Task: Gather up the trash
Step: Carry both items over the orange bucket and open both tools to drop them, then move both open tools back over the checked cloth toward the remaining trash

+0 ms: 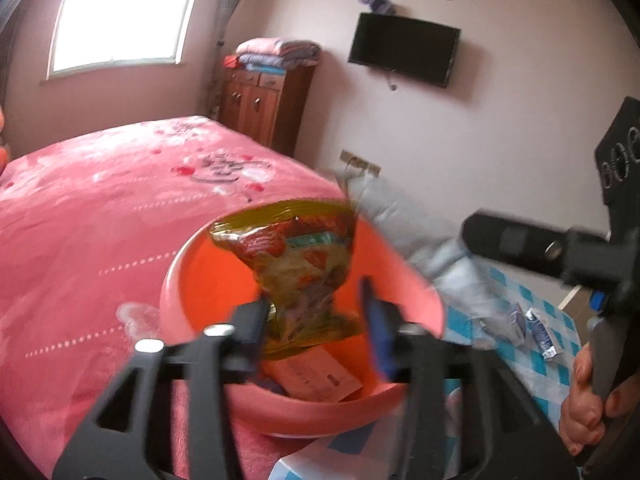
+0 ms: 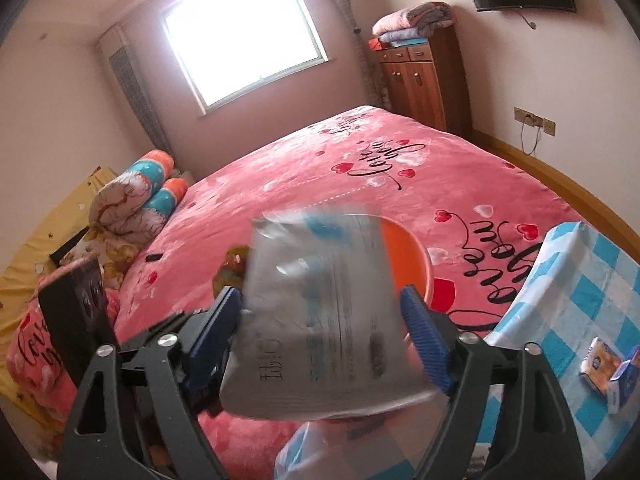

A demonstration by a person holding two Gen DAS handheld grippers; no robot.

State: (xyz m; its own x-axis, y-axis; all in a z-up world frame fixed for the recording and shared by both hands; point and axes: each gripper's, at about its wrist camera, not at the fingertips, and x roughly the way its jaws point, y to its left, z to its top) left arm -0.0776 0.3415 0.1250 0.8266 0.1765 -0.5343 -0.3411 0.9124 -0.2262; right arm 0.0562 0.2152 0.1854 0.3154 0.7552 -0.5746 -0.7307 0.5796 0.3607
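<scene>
Snack wrapper [image 1: 298,268]: a crinkled red and yellow food packet is seen between the two fingers of the left gripper [image 1: 316,320], its lower end level with the fingertips and its top fanned out above them. It is held over the open mouth of the orange basin [image 1: 208,264]. The left finger appears to touch it; a gap is seen on the right side, so a firm clamp cannot be told through the blur.

Grey packet [image 2: 320,316]: a flat silvery-grey pouch with printed lines of text is seen between the blue pads [image 2: 426,344] of the right gripper [image 2: 322,340], filling the space from one pad to the other. The fingers are spread wide and pressed against its two edges, so it is clamped across its width. It is blurred.

Orange basin: it is set on the pink bedspread [image 1: 100,208], near the bed's edge. A pink paper slip [image 1: 316,376] lies at its bottom. In the right wrist view only part of its rim [image 2: 412,256] is seen behind the grey packet.

Checked cloth [image 2: 580,280]: a blue and white surface lies just beside the bed. Small packets [image 2: 604,368] are seen on it, well apart from both grippers.

Room: a wooden cabinet [image 1: 264,104] with folded blankets [image 1: 280,52] and a wall television [image 1: 404,48] are seen beyond the bed.
</scene>
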